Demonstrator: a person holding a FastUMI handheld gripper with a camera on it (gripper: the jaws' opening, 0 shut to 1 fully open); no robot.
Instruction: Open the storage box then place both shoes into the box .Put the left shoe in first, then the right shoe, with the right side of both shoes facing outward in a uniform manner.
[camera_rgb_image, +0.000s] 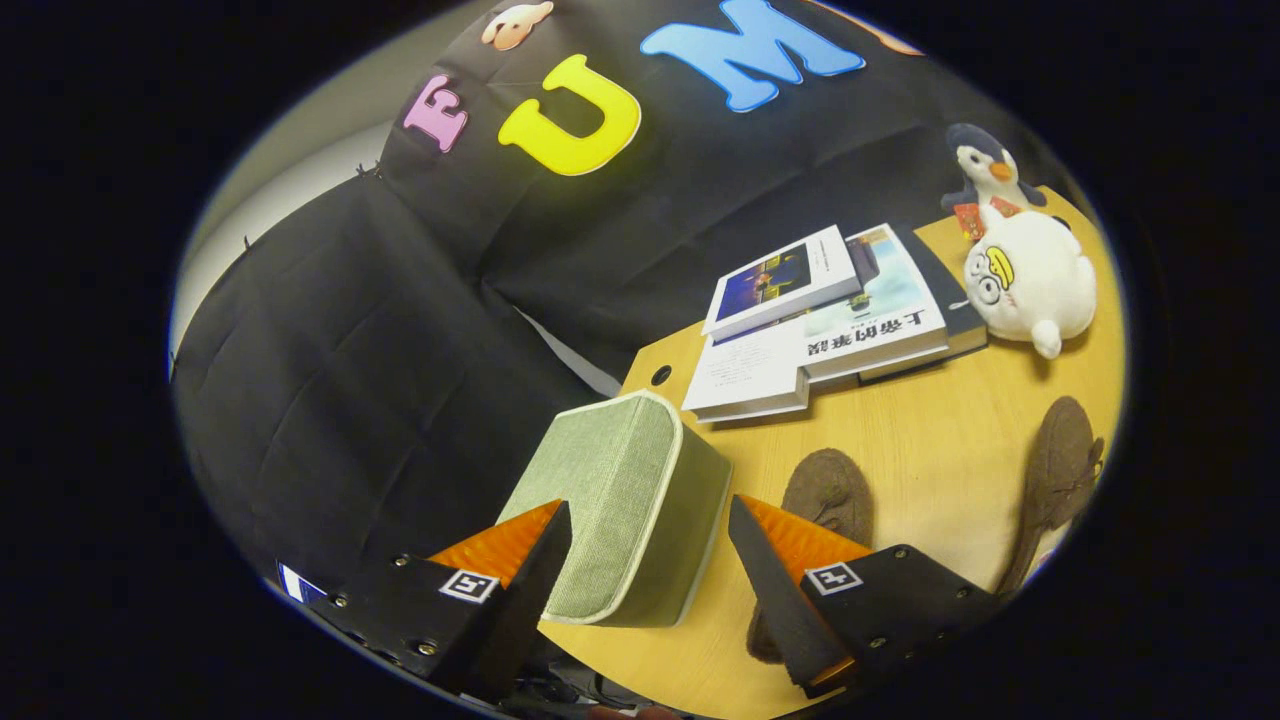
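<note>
The box (625, 510), a green fabric cube with pale piping, sits closed near the tabletop's (930, 440) edge, between the gripper's (650, 525) fingers and just ahead of them. The jaws are open, spread wider than the box, touching nothing. One brown shoe (825, 500) lies at about 3 o'clock from the box, partly behind the right finger (775, 575); the other shoe (1055, 480) lies further out the same way, well apart from the box. At about 1 o'clock from the box is a stack of books (830, 320), and beyond it a white plush (1030, 280) and a penguin toy (985, 170).

The opening step looks not yet begun. Risks from here, as I judge them:
- The box is soft and near the edge; a push on its side could slide it off or tip it.
- Fabric may buckle under the fingers, so the lid slips free.
- The shoes look alike, so left and right could be confused, spoiling the order.
</note>
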